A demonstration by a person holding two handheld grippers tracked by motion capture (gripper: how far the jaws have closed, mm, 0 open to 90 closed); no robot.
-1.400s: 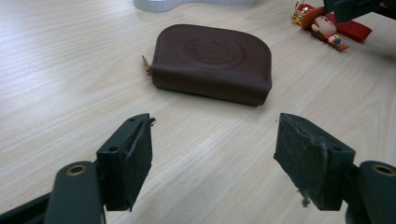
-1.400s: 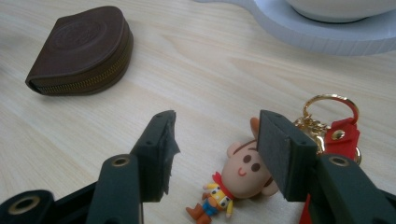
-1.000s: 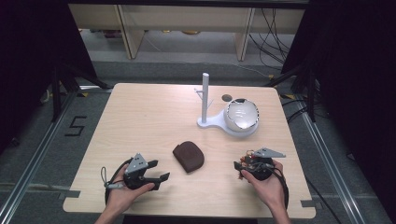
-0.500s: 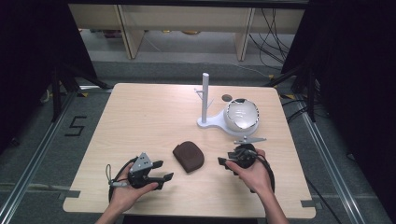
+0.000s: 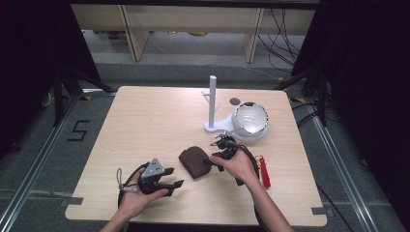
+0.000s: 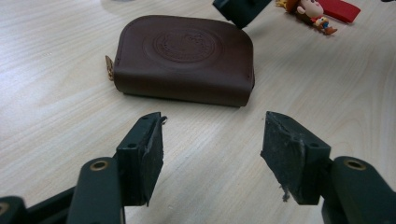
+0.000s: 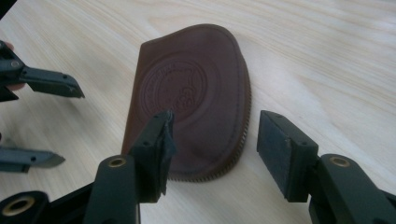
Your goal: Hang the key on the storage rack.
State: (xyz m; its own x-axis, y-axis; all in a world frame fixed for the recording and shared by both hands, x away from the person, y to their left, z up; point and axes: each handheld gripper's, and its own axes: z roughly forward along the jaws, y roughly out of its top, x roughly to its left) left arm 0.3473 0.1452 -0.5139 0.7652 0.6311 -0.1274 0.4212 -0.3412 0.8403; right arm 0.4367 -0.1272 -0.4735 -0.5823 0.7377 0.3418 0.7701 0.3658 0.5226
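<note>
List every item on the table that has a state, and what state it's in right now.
Brown pouch: zipped shut, lying flat, not gripped.
Left tool: jaws open, nothing between them, short of the pouch; they have just been closing.
Right tool: jaws open above the pouch's edge.
White stand: upright.
Red keychain: lying flat.

The pouch (image 5: 194, 161) is laid mid-table (image 5: 145, 125); the stand (image 5: 212, 104) and globe (image 5: 250, 119) are set at one o'clock, the keychain (image 5: 264, 171) at three.

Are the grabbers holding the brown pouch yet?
No. Both the left hand-held gripper and right hand-held gripper are open; the brown pouch lies free on the table.
</note>
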